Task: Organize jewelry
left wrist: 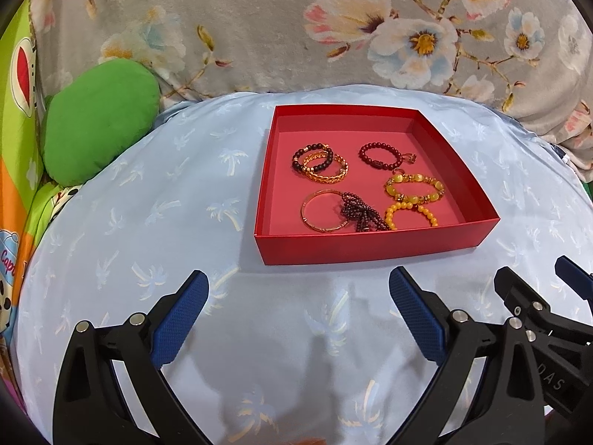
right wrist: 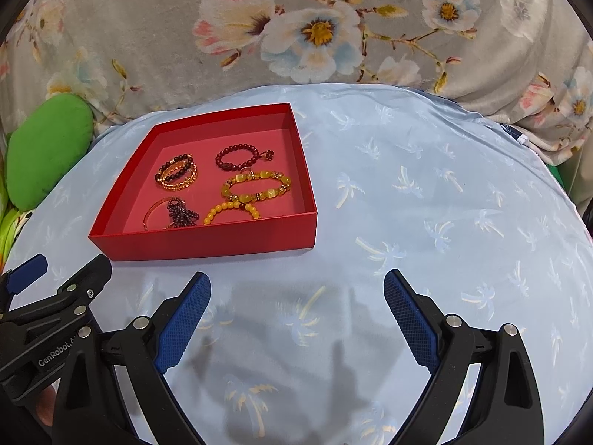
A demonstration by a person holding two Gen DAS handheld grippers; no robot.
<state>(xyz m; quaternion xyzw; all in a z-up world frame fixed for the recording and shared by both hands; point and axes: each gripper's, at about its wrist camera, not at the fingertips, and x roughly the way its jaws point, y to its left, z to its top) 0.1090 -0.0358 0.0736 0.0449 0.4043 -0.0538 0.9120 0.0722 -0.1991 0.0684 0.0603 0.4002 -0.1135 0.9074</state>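
Note:
A red tray (left wrist: 367,246) lies on the pale blue cloth, also in the right wrist view (right wrist: 207,246). Inside it lie several bracelets: a dark and gold pair (left wrist: 319,163), a dark red beaded one (left wrist: 381,154), a yellow stone one (left wrist: 414,189), a yellow beaded one (left wrist: 409,215), and a gold bangle (left wrist: 315,211) with a dark bead cluster (left wrist: 361,215). My left gripper (left wrist: 298,282) is open and empty in front of the tray. My right gripper (right wrist: 296,282) is open and empty, just right of the tray's front.
A green cushion (left wrist: 98,122) lies at the left, beside colourful printed fabric (left wrist: 18,170). A grey floral blanket (left wrist: 259,26) rises behind the blue cloth (right wrist: 444,204). The right gripper's body shows at the left view's right edge (left wrist: 537,319).

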